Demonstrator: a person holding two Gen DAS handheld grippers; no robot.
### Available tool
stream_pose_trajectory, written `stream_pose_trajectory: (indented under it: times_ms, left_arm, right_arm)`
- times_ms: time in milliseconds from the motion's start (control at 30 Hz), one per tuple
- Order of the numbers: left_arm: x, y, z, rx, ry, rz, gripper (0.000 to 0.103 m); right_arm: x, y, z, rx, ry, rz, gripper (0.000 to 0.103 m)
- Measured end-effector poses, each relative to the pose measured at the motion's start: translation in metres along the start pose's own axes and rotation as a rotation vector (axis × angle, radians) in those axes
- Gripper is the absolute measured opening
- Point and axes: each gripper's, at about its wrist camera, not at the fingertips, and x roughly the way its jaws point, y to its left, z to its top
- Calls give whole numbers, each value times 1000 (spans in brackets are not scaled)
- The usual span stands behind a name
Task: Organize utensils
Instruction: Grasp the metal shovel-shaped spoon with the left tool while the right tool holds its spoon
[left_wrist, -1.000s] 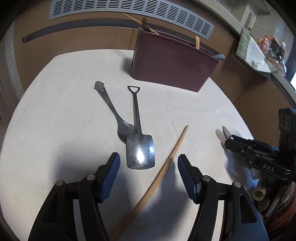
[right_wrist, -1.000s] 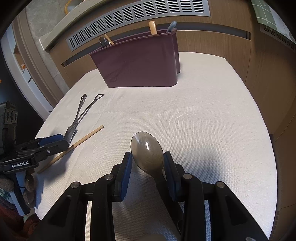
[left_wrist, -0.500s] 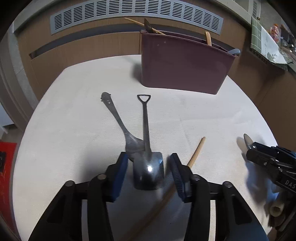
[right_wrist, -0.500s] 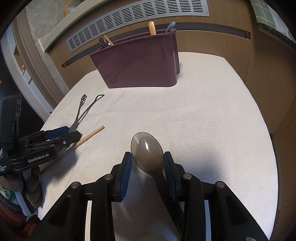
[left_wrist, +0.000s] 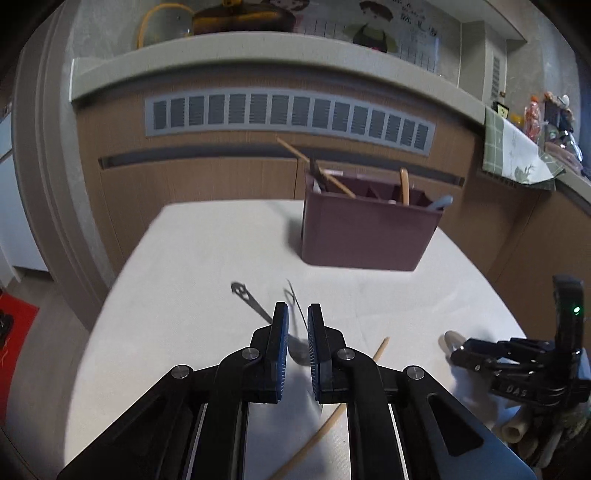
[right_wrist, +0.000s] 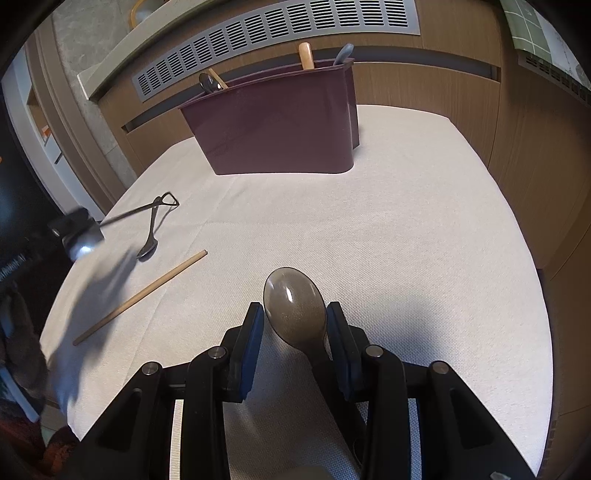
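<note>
My left gripper is shut on the shovel-shaped metal spoon and holds it lifted off the cloth; in the right wrist view that spoon hangs at the far left, handle toward the holder. A metal spoon and a wooden chopstick lie on the white cloth. My right gripper is shut on a brown plastic spoon, low over the cloth. The maroon utensil holder stands at the back with several utensils in it.
The table has a white cloth and drops off at its left and right edges. Wooden cabinets with a vent grille stand behind. A counter with clutter is at the right.
My left gripper closed on the shovel-shaped spoon and lifted it off the cloth, tilting the view upward. My right gripper has stayed still with the brown spoon.
</note>
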Motion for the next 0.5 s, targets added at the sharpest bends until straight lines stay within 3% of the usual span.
stream_pose_trajectory:
  times_ms: [133,333,367,433,500]
  left_arm:
    - [-2,9,8,-16,-11,11,11]
    - [15,29,-9,-107,108,-43,14]
    - [20,28,-14,-117,142,-70,15]
    - [32,20,-25,-127,214,-110,30]
    - [41,8,-36,-119,261,-126,35]
  right_arm:
    - [1,5,1,-26,7,-15,36]
    - [2,7,2,-41,10,-24,38]
    - [3,7,2,-44,10,-25,39]
    - [3,9,2,-50,11,-31,39]
    - [4,10,3,-57,12,-38,39]
